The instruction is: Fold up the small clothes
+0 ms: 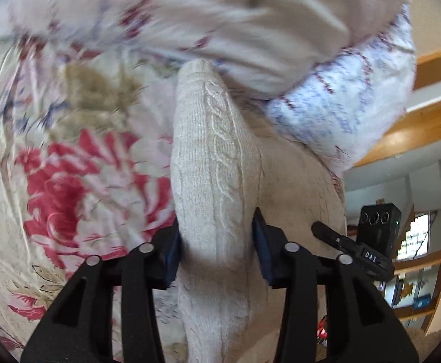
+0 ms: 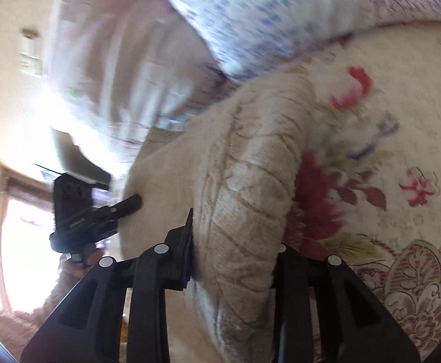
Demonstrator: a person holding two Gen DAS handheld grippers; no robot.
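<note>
A cream cable-knit garment (image 1: 214, 157) hangs lifted above a floral bedsheet (image 1: 69, 166). My left gripper (image 1: 217, 242) is shut on a bunched fold of it, knit filling the gap between the blue pads (image 1: 262, 242). In the right wrist view my right gripper (image 2: 235, 257) is shut on another bunched part of the same knit (image 2: 250, 181). The other gripper shows at the edge of each view, at the right (image 1: 368, 251) and at the left (image 2: 84, 214), close to the knit. Both views are motion-blurred.
A quilt or pillow with blue and red pattern (image 1: 341, 106) lies just beyond the garment, also in the right wrist view (image 2: 250, 15). Wooden shelving (image 1: 426, 127) stands at the right. A bright window (image 2: 24, 242) is at the left.
</note>
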